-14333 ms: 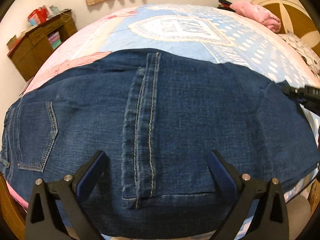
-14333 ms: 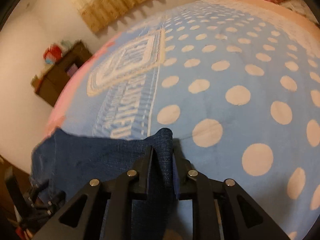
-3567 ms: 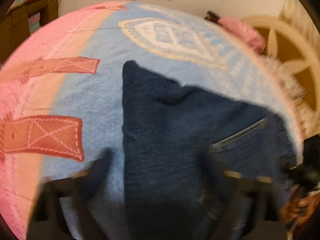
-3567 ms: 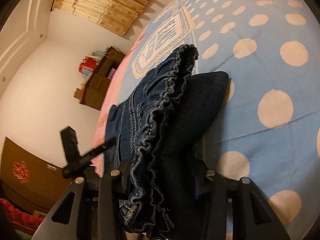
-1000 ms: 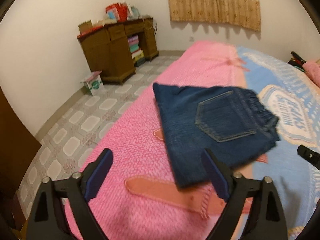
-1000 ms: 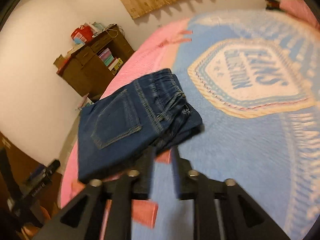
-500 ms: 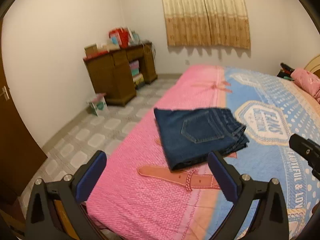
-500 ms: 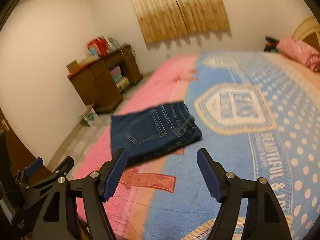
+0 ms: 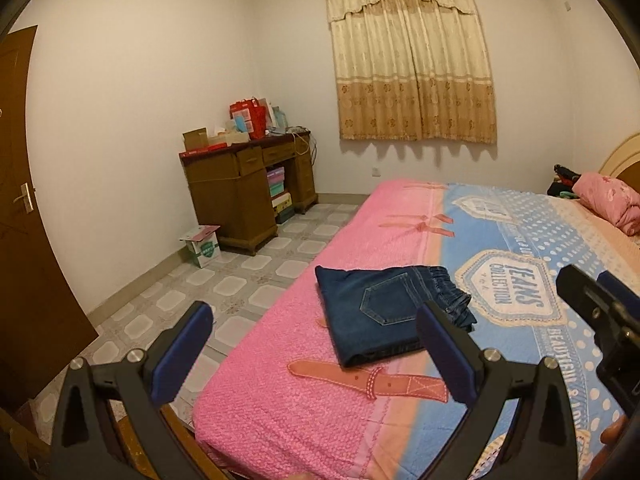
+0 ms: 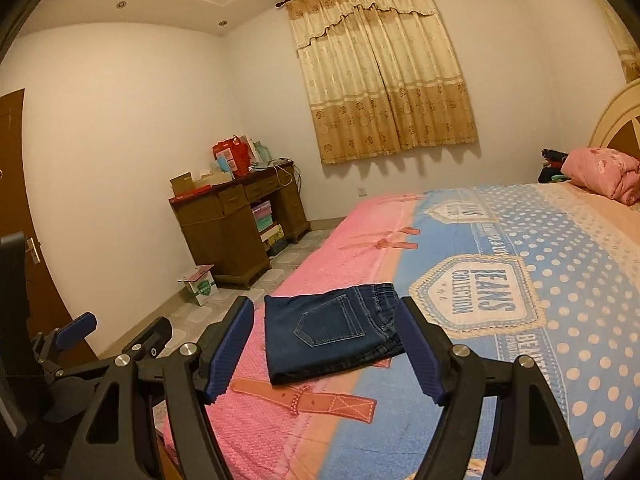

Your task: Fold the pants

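Denim pants [image 9: 390, 312] lie folded into a compact rectangle on the bedspread [image 9: 280, 400], near the pink edge of the bed, with a back pocket uppermost and the gathered waistband turned toward the blue, dotted part of the cover. The bundle rests flat, with its edges roughly square; a printed belt motif [image 9: 372, 380] shows just in front of it. Left gripper [image 9: 316, 356] hangs clear of the cloth with its fingers spread wide and nothing between them. Right gripper [image 10: 326, 350] is likewise apart from the pants, its jaws parted and empty; these have just been opening, with no fabric between the pads. Both tools point slightly downward at the bundle from well apart, which is consistent with release and standing off so as not to disturb the finished fold. Judged from the lie of the garment, folding appears complete. Desk [image 9: 244, 192] and curtain [image 9: 412, 64] stand beyond, uninvolved.
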